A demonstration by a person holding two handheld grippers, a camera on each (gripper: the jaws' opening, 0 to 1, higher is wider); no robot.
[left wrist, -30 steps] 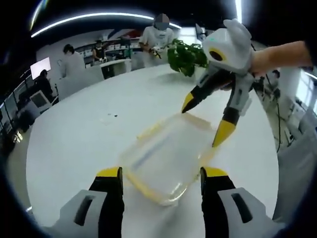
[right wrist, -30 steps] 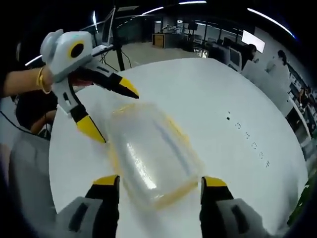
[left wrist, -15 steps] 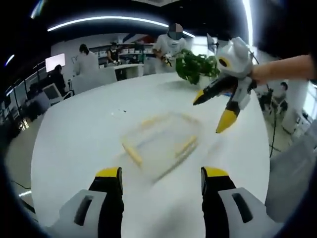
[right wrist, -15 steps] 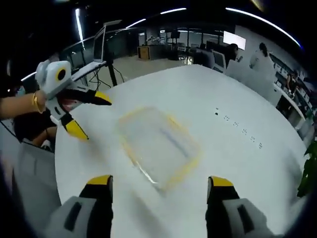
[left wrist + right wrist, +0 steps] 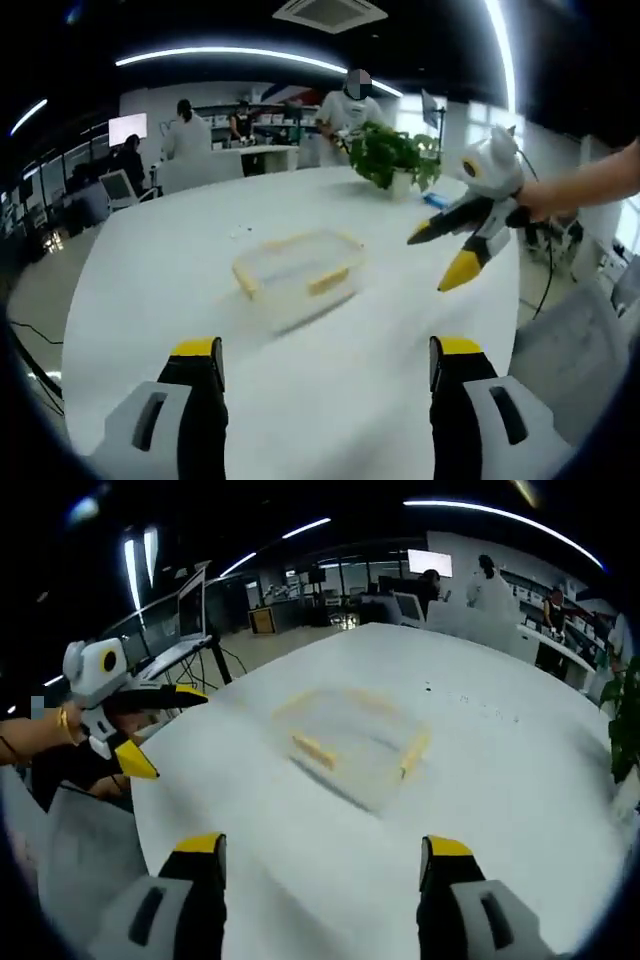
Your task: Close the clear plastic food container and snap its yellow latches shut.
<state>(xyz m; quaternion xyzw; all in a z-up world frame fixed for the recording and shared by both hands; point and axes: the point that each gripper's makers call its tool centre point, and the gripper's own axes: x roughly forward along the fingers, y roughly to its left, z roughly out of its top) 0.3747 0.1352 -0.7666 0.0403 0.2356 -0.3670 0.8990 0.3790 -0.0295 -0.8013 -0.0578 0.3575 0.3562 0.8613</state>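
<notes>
The clear plastic container [image 5: 298, 277] with yellow latches sits lidded on the white round table [image 5: 150, 300]; it also appears blurred in the right gripper view [image 5: 352, 742]. My left gripper [image 5: 325, 358] is open, pulled back from the container with nothing between its jaws. My right gripper [image 5: 322, 852] is likewise open and well short of the container. The right gripper [image 5: 455, 255] hangs open to the right of the container in the left gripper view. The left gripper [image 5: 148, 730] floats open off the table's left edge in the right gripper view, held by a hand.
A potted green plant [image 5: 388, 155] stands at the far side of the table. Several people [image 5: 345, 100] work at benches behind. A grey chair back [image 5: 75, 850] sits by the table's near-left edge. Tiny dark specks [image 5: 427, 688] lie on the tabletop.
Both grippers have pulled back and up from the container, which now looks smaller and farther. The container stays on the table with its lid on.
</notes>
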